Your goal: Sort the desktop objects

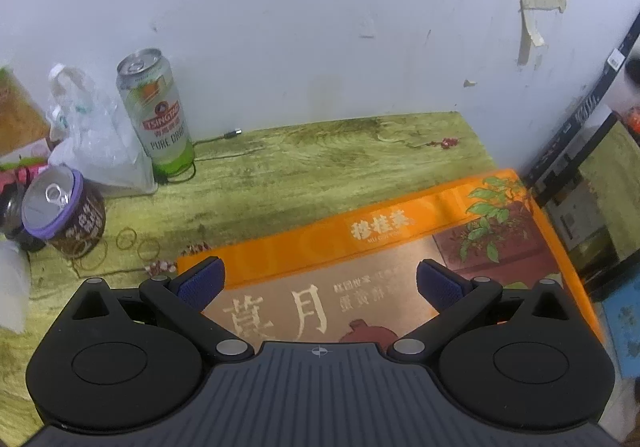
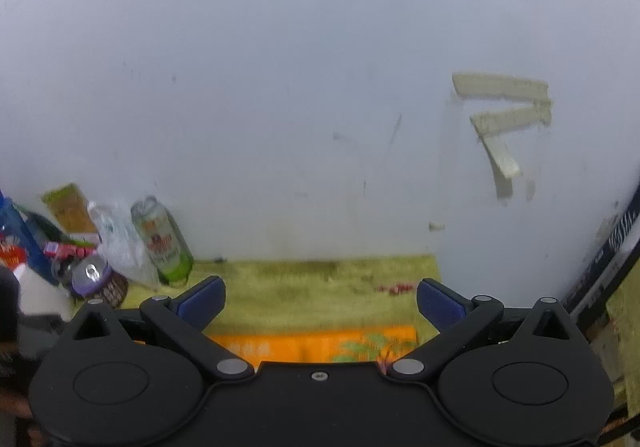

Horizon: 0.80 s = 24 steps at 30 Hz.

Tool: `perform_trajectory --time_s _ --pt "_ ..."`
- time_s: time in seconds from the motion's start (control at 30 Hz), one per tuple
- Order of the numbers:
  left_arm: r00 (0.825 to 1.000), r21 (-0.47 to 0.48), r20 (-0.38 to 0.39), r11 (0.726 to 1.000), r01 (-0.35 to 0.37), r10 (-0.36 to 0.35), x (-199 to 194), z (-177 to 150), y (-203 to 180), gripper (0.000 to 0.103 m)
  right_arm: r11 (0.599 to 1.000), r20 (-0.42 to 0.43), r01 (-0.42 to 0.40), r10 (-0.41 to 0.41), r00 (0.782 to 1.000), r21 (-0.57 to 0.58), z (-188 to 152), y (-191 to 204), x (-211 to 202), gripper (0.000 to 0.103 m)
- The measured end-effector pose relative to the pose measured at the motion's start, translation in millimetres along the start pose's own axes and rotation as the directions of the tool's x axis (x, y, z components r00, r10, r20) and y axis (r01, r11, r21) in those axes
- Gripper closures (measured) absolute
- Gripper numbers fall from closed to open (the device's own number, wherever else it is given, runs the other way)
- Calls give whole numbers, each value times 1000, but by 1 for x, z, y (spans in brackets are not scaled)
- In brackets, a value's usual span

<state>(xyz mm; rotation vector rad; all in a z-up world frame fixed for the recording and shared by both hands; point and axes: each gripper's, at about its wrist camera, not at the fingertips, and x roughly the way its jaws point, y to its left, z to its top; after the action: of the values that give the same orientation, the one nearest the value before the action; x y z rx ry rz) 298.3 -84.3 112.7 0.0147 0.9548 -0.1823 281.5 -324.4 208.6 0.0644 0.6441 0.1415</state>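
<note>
**A:** Status on the tools?

**B:** Both were released. Left tool point(image 1: 320, 279) hovered over the orange box point(image 1: 384, 247), jaws wide, nothing between them. Right tool point(image 2: 320, 301) sat higher, also spread and empty, pointed mostly at the wall point(image 2: 280, 87); its view was blurred.

**A:** Where was the stuff to sort?

**B:** Clustered at the far-left of the bench point(image 1: 300, 155), against the wall: green beer can point(image 1: 158, 111) upright, a clear plastic bag point(image 1: 92, 139) touching it on the left, a brown tin point(image 1: 66, 211) with a purple rim and pull-tab lid tilted in front. Loose rubber bands point(image 1: 128, 239) lay just beside the tin. A thin cable point(image 1: 224, 137) ran behind the can.

**A:** Readable text?

**B:** Can read "TSINGTAO" and "PURE DRAF…", last letters cut off. Box had Chinese print, large "月" clear; the rest I couldn't make out reliably.

**A:** How would you take the next pick?

**B:** My call: can first, with the left tool. Come in level, jaws either side of the mid-body, clear of the bag and cable. I'd squeeze gently since it looked opened and may dent or spill.
</note>
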Motion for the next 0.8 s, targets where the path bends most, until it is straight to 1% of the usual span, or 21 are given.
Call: perform_trajectory --time_s 0.2,0.33,0.4,0.5,0.57,0.63,0.67,0.73,0.8 --pt "999 34 -12 999 -39 39 6 12 -4 0 999 68 -3 1 998 41 56 -16 -7 0" --pt "998 71 -14 996 -63 64 13 22 -11 0 995 140 -36 23 990 94 93 -37 -12 0" --pt "997 93 13 993 -75 74 15 31 -15 0 993 189 -63 43 981 101 110 -50 -14 0" --pt "994 94 94 993 -67 58 13 45 -21 0 993 250 -59 32 968 101 119 -65 -13 0" --pt "994 88 110 995 -39 29 17 48 -30 0 994 271 -41 12 963 102 112 -76 -9 0" --pt "994 87 109 996 -6 -3 22 47 -40 0 991 268 -39 4 963 126 95 -91 1 0" --pt "995 86 103 996 11 -20 27 44 -47 0 987 249 -49 10 968 151 81 -101 10 0" --pt "995 85 90 995 44 -51 37 39 -61 0 976 186 -71 32 982 207 50 -123 31 0" --pt "995 82 81 996 46 -52 47 32 -77 0 957 89 -80 57 994 277 15 -146 56 0"
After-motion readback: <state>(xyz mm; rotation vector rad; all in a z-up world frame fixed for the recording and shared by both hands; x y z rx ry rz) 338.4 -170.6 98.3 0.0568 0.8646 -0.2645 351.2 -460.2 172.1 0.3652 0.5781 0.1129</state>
